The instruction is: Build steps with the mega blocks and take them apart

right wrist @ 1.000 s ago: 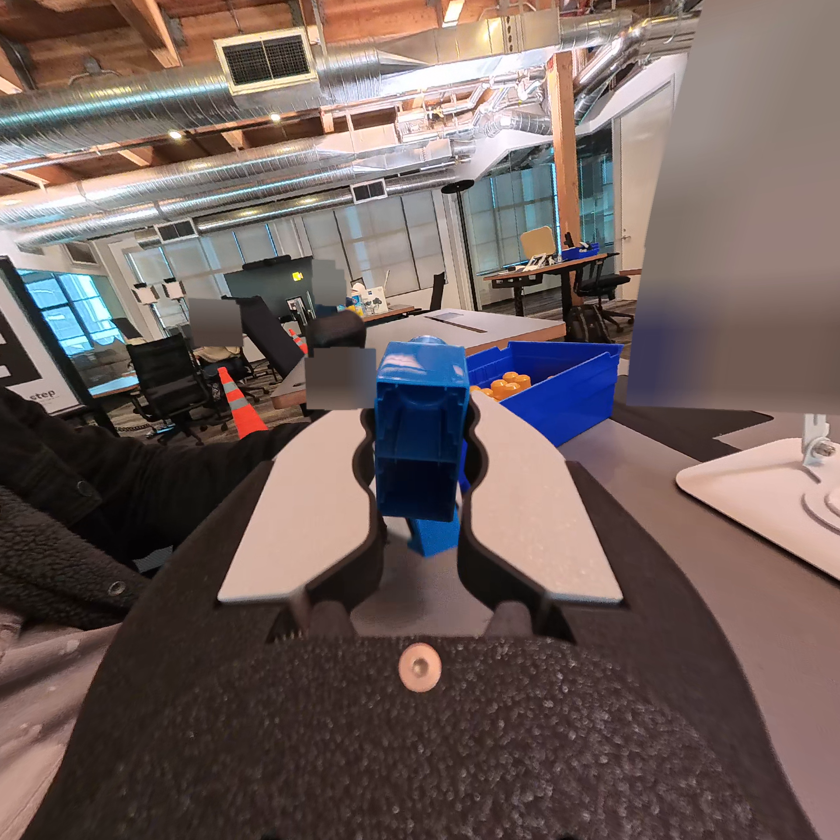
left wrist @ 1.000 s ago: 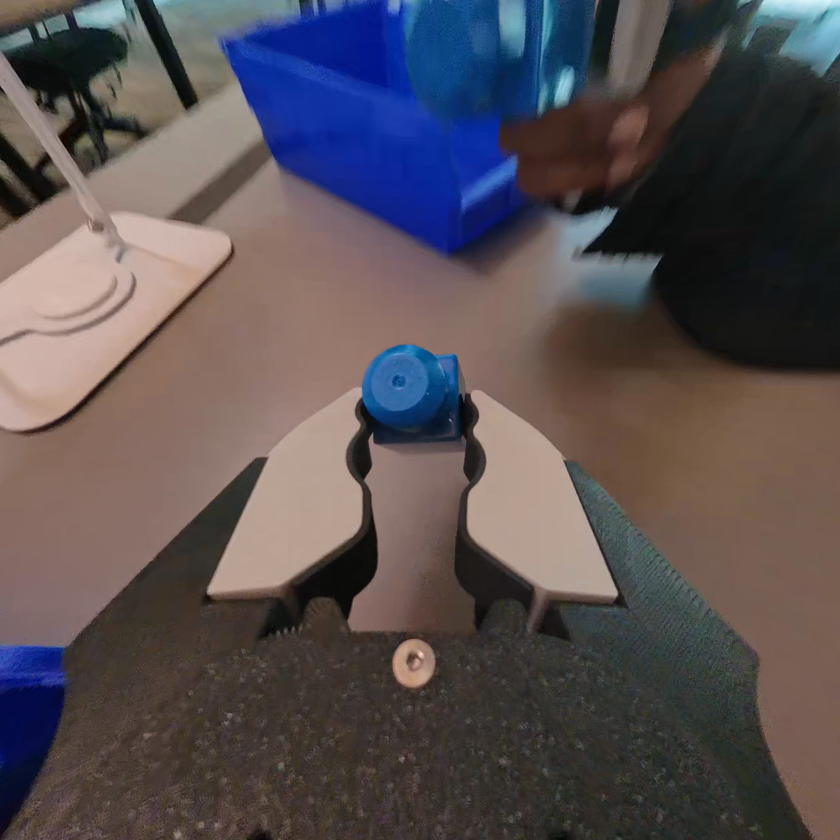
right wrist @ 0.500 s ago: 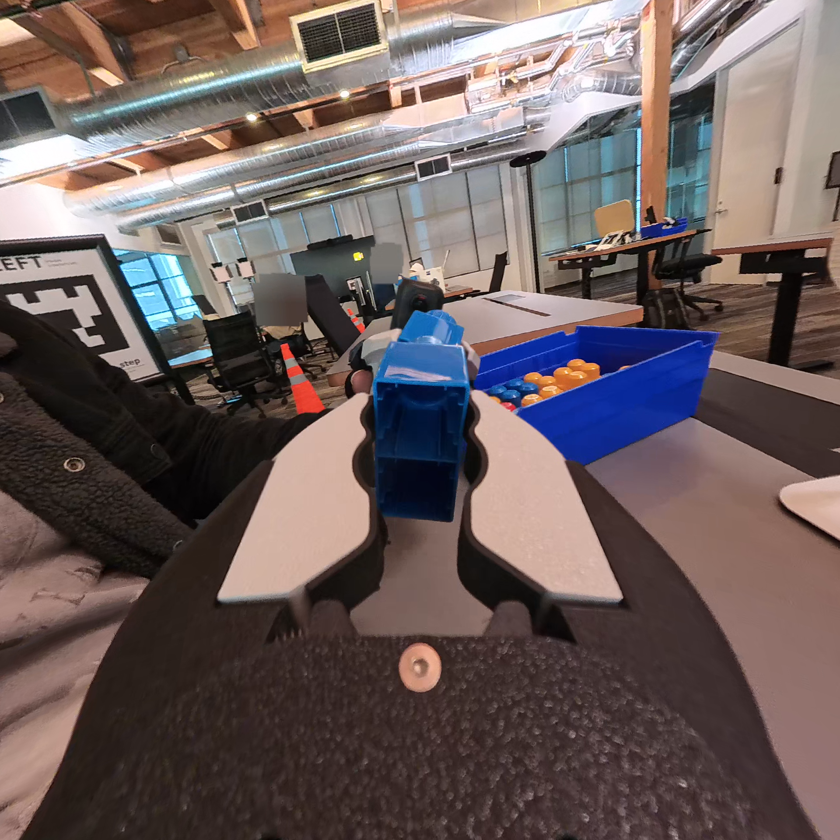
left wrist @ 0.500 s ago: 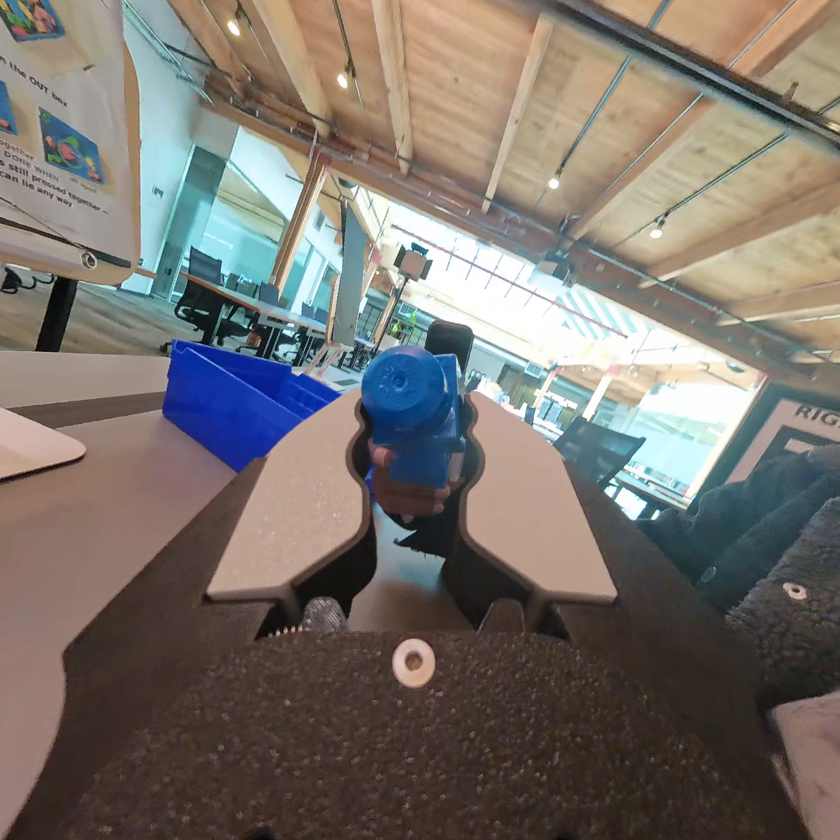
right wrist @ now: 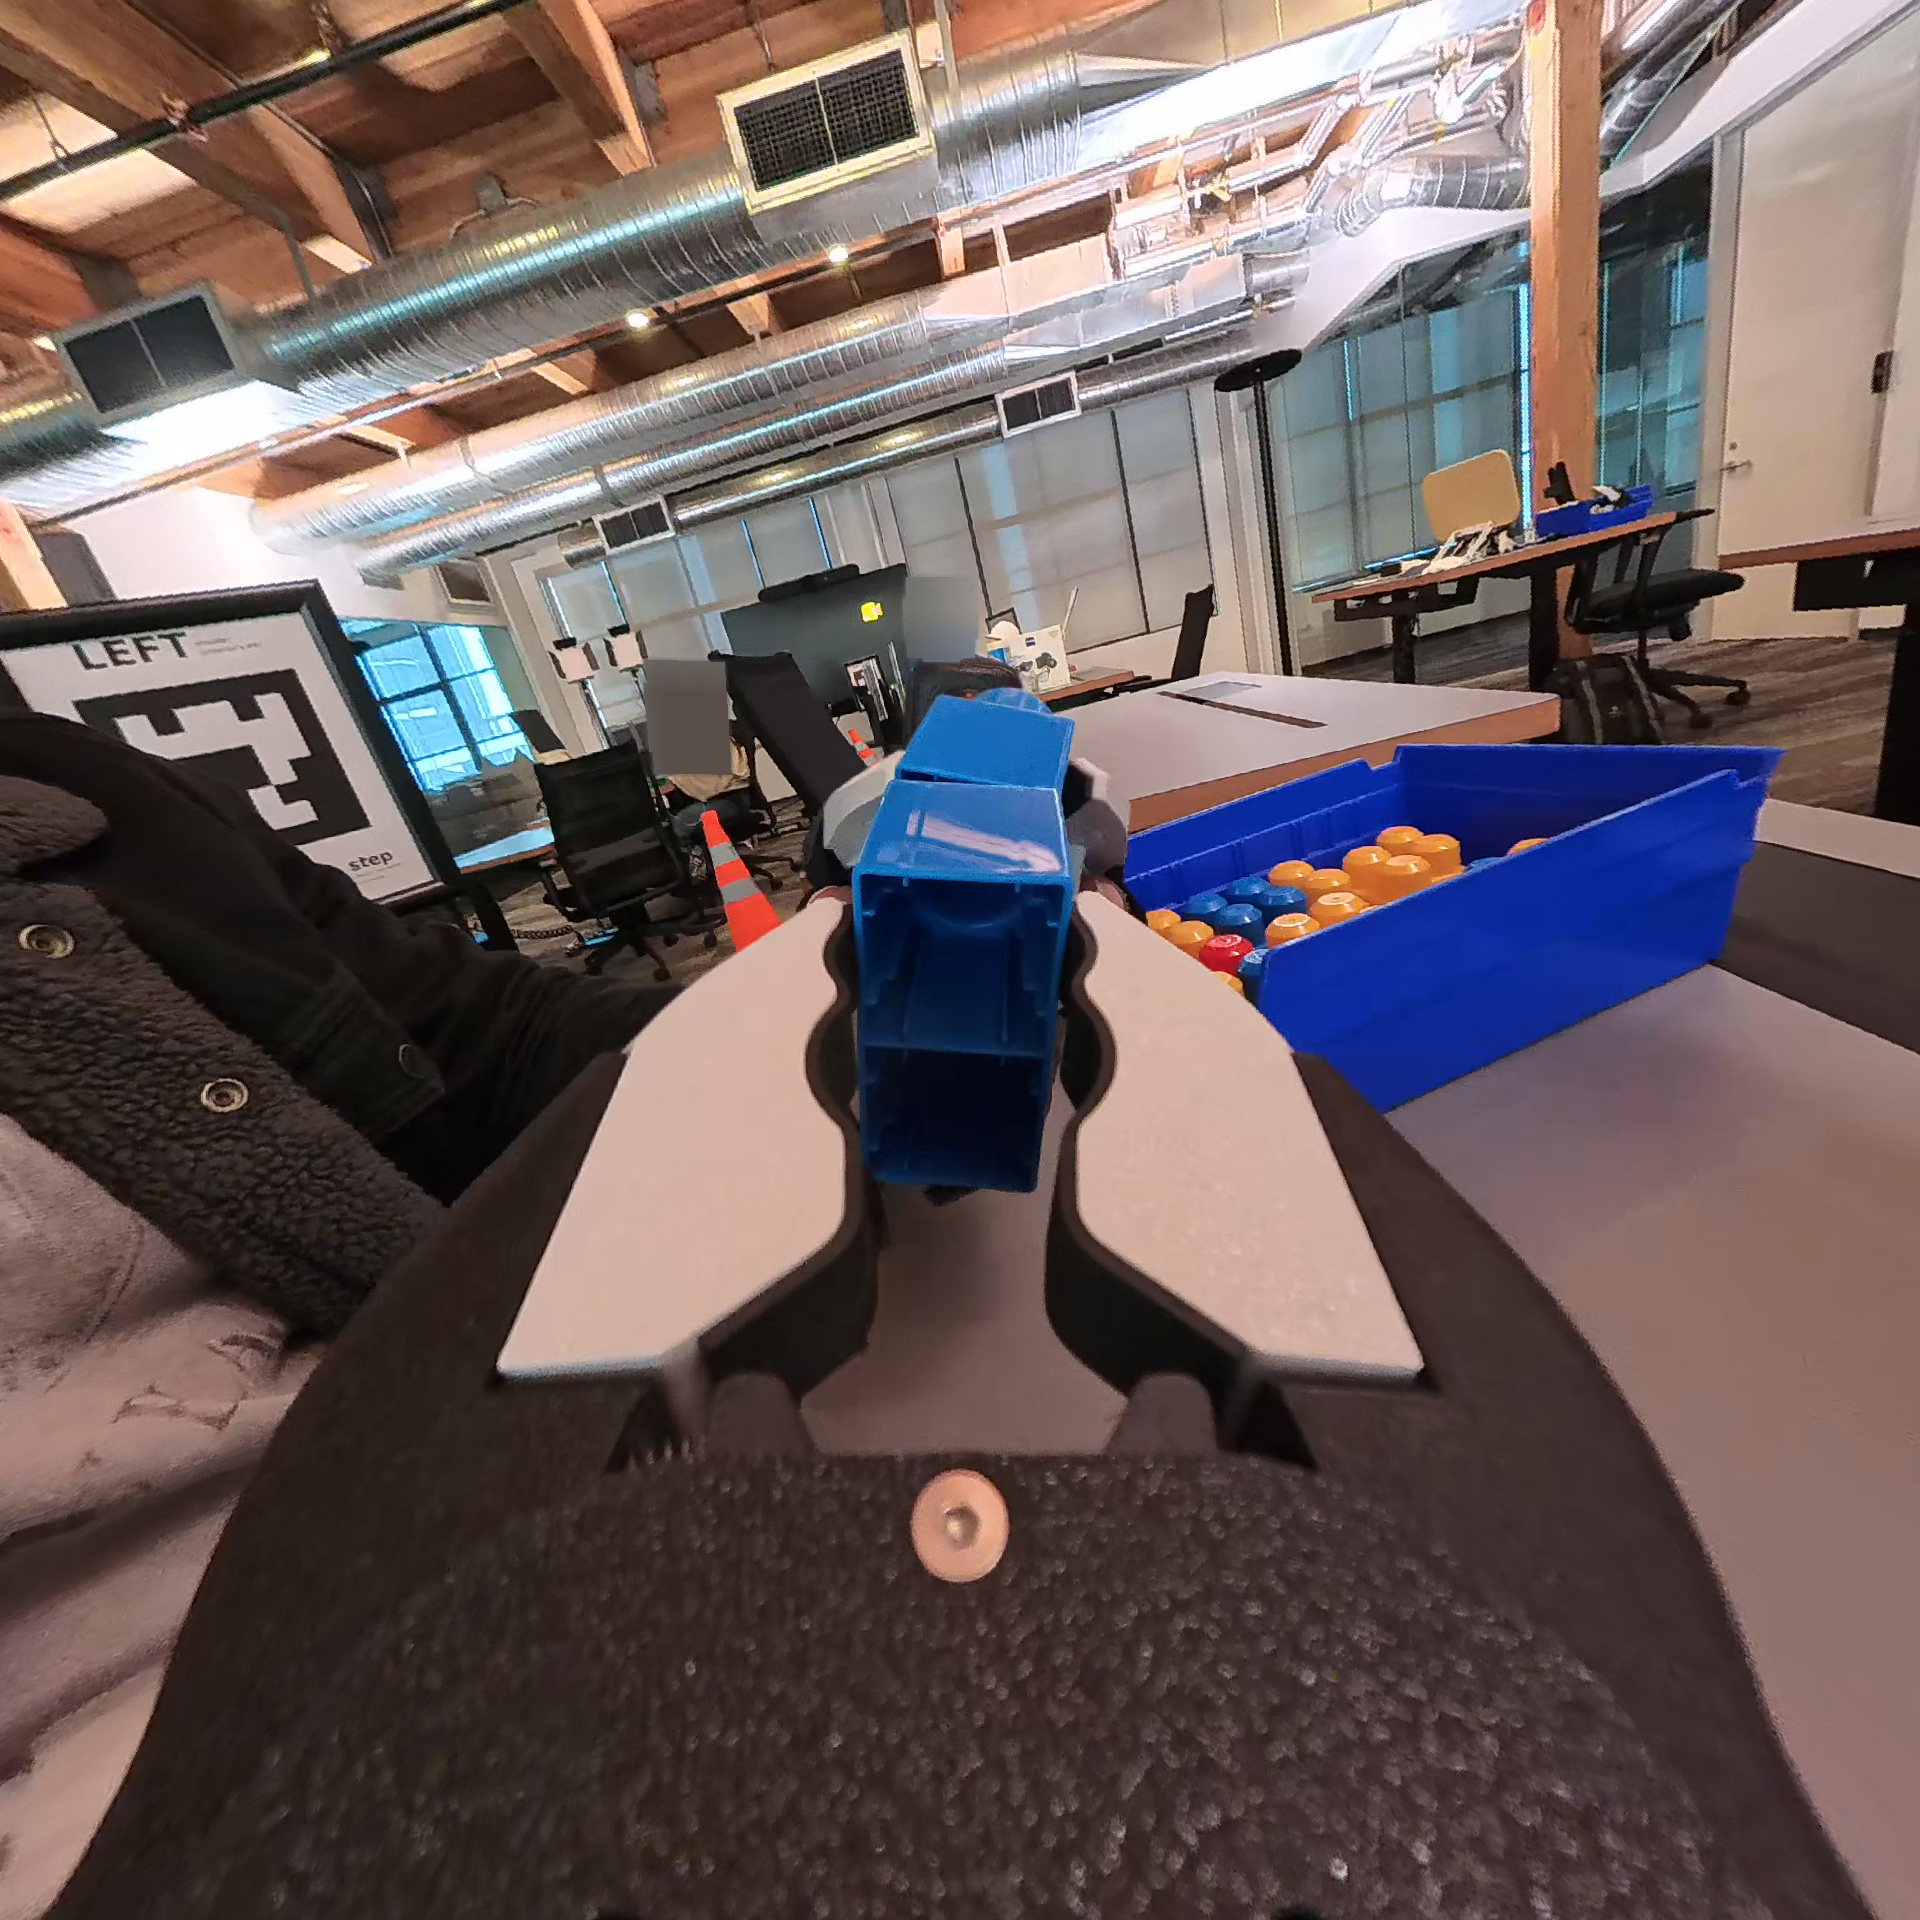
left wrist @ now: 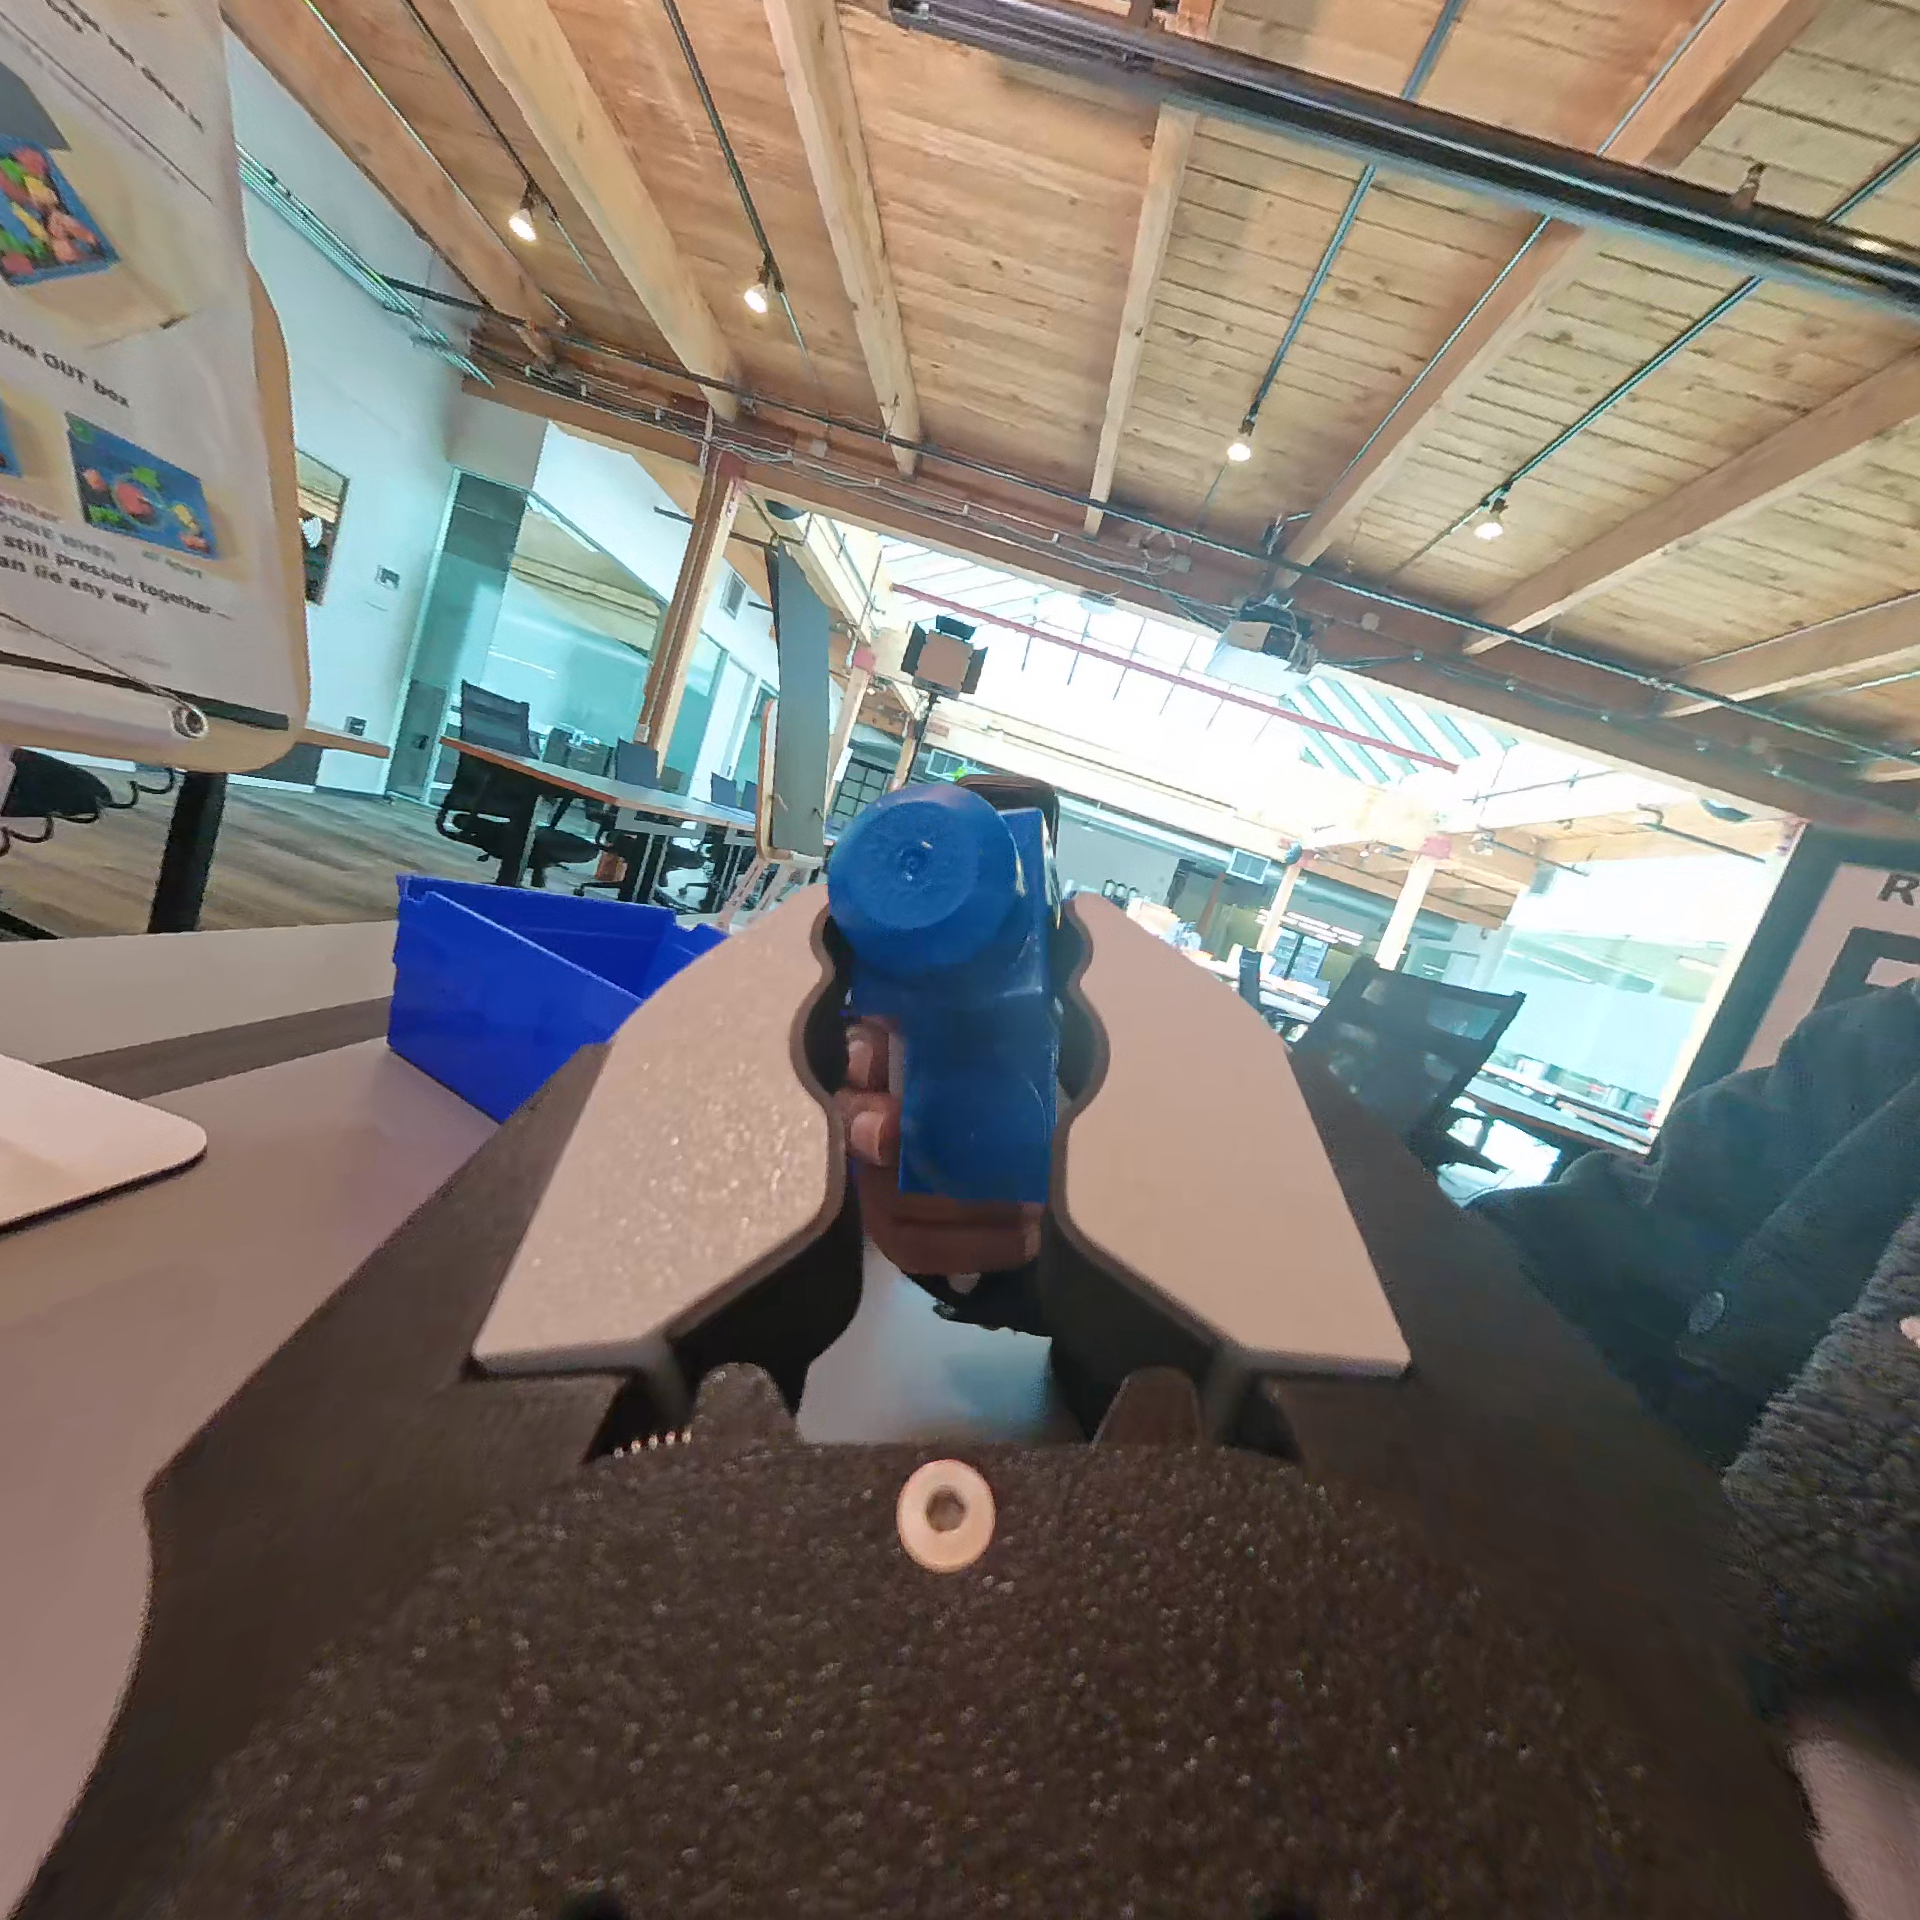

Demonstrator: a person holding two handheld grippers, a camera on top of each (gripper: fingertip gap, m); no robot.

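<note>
I am clamping my left gripper (left wrist: 940,997) on a small blue plastic mega block (left wrist: 961,1049) whose round stud is facing the camera; it is held up off the grey table (left wrist: 208,1299), with a hand (left wrist: 914,1195) showing just behind it; I am squeezing my right gripper (right wrist: 961,997) on a longer blue plastic block (right wrist: 956,1018), its hollow underside turned toward the lens; the other gripper's block is sitting right beyond its far end, though I cannot tell whether the two are touching; an open blue plastic bin (right wrist: 1507,966) of orange, blue and red blocks is standing on the table to the right.
</note>
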